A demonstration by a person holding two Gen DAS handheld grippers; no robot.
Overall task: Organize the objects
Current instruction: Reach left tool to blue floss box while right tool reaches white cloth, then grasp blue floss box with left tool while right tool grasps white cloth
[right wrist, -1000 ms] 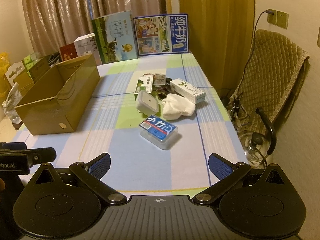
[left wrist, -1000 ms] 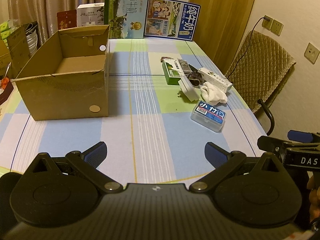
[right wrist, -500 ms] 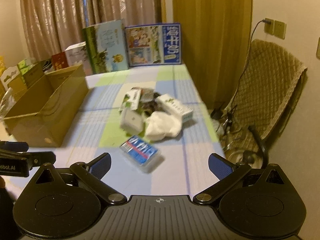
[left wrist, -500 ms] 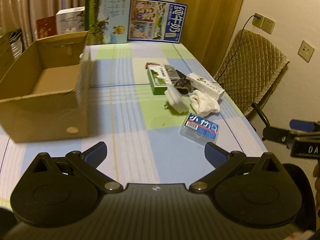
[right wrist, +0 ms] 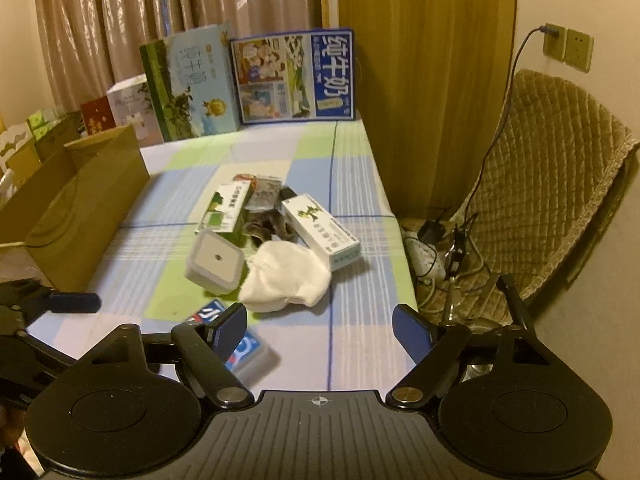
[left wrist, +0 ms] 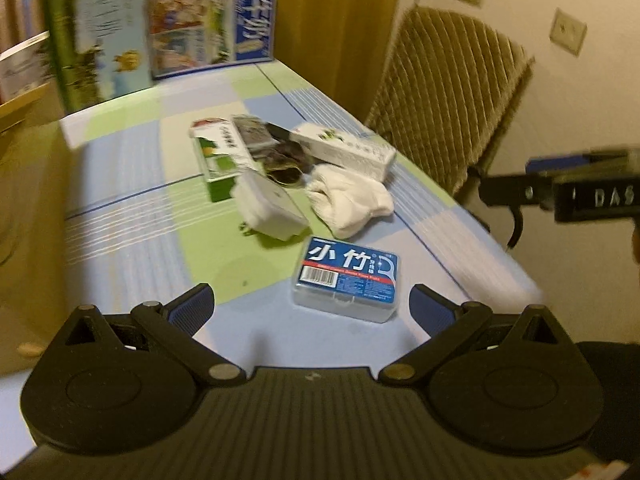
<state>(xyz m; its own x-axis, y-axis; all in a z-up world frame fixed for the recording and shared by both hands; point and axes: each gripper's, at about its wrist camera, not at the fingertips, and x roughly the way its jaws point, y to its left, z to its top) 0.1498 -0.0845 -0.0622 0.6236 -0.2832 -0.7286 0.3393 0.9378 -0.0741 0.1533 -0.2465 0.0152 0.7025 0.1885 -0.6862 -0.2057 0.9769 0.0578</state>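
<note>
Your left gripper [left wrist: 312, 304] hovers with fingers spread wide, empty, low in the frame. Between them lies the floss box [left wrist: 347, 282]: clear plastic, blue label, flat on the checked surface [left wrist: 132, 216], long axis running left-right. Your right gripper [right wrist: 320, 328] is likewise parted and empty.

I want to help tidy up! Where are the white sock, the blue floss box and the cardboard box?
white sock [right wrist: 286, 278]: right wrist view, middle of the bundle
blue floss box [left wrist: 347, 276]: left wrist view, lid label
cardboard box [right wrist: 86, 204]: right wrist view, outer side wall

A home: curtains [right wrist: 100, 20], checked tablecloth [right wrist: 352, 168], quilted chair [right wrist: 552, 184]
</note>
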